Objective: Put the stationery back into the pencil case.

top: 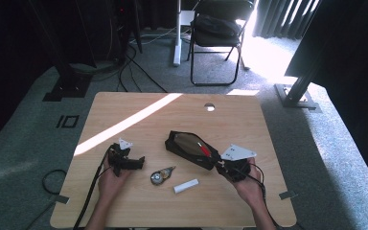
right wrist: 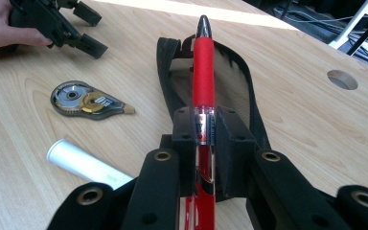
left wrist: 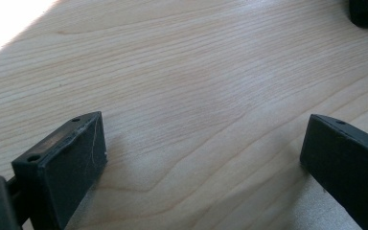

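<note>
Our right gripper (right wrist: 205,132) squeezes the red pen (right wrist: 203,72) tight, its tip over the open black pencil case (right wrist: 172,62). Our left gripper (left wrist: 201,163) waits wide open. If we tilt, the pen might miss the case.

Pen (right wrist: 203,62) lies over the open pouch (top: 190,148) — tape dispenser (top: 161,176) and tube (top: 186,186) to its left.
</note>
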{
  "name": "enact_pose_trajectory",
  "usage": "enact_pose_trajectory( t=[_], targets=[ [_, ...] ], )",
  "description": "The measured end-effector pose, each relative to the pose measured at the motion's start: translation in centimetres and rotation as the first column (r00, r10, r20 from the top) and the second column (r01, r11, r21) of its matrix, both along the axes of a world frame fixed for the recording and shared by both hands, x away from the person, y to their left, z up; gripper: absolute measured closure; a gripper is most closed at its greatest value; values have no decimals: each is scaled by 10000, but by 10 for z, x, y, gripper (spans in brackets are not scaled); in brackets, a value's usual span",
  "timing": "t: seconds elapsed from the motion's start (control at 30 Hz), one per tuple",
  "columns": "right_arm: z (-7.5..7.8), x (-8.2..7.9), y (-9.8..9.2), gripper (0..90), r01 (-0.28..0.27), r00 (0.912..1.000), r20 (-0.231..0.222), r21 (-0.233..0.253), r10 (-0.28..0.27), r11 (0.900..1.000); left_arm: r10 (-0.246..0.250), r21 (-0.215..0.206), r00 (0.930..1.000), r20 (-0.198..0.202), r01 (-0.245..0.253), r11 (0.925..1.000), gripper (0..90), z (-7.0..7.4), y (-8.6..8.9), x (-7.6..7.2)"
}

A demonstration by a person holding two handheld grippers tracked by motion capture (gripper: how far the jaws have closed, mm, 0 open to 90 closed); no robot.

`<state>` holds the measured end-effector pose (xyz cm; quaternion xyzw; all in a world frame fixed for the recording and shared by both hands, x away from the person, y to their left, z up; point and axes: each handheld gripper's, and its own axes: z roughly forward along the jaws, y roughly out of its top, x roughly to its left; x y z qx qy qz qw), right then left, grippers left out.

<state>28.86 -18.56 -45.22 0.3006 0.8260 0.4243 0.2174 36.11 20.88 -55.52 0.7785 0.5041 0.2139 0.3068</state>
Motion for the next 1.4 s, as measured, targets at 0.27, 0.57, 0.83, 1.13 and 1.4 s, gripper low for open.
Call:
enact_pose_trajectory(
  t=[0.27,0.57,0.83,1.13,1.4],
  targets=[
    [5,3,-1,796,39,9999,125,38,-39,10000,2,-2,10000,1,-2,10000,23,0,0,0],
    [10,8,0,796,104,9997,229,128,-107,9999,0,1,10000,1,0,10000,23,0,0,0],
    [14,14,-1,796,178,9994,301,224,-184,9996,0,0,10000,0,0,10000,23,0,0,0],
    [16,19,1,796,194,9993,319,254,-202,9995,0,0,10000,1,0,10000,23,0,0,0],
    [18,25,3,796,159,9990,413,263,-170,9995,2,-2,10000,2,-2,10000,23,0,0,0]
  ],
)
